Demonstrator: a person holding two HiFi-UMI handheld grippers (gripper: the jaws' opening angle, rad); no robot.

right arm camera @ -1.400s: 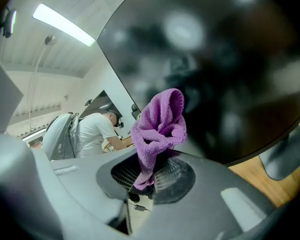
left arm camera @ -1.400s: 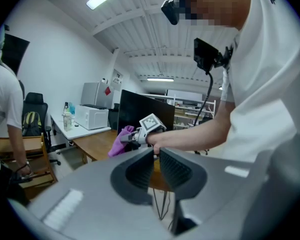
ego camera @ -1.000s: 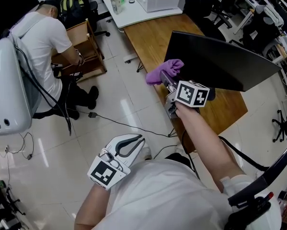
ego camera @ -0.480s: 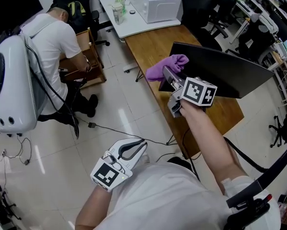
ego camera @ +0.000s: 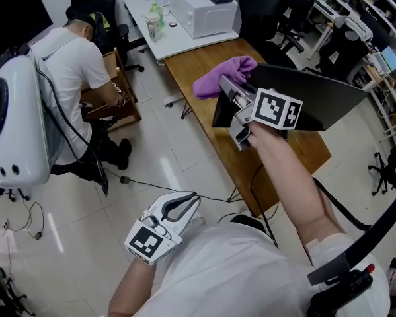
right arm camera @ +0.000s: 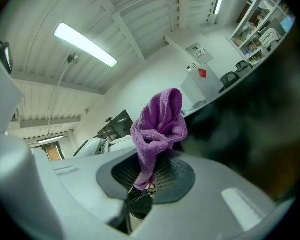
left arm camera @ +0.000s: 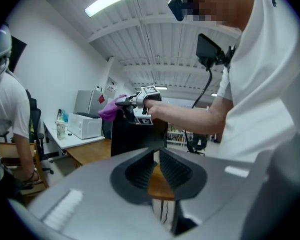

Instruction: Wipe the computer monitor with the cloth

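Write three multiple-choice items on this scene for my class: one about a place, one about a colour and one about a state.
1. Where does the monitor stand?
A. on the floor
B. on the wooden desk
C. on a chair

2. What colour is the cloth?
A. yellow
B. white
C. purple

3. In what state is the right gripper?
A. shut on the cloth
B. open and empty
C. shut on a bottle

Answers:
1 B: in the head view the dark panel rises from the wooden desk.
2 C: both the head view and the right gripper view show it purple.
3 A: the right gripper view shows the cloth pinched between the closed jaws.
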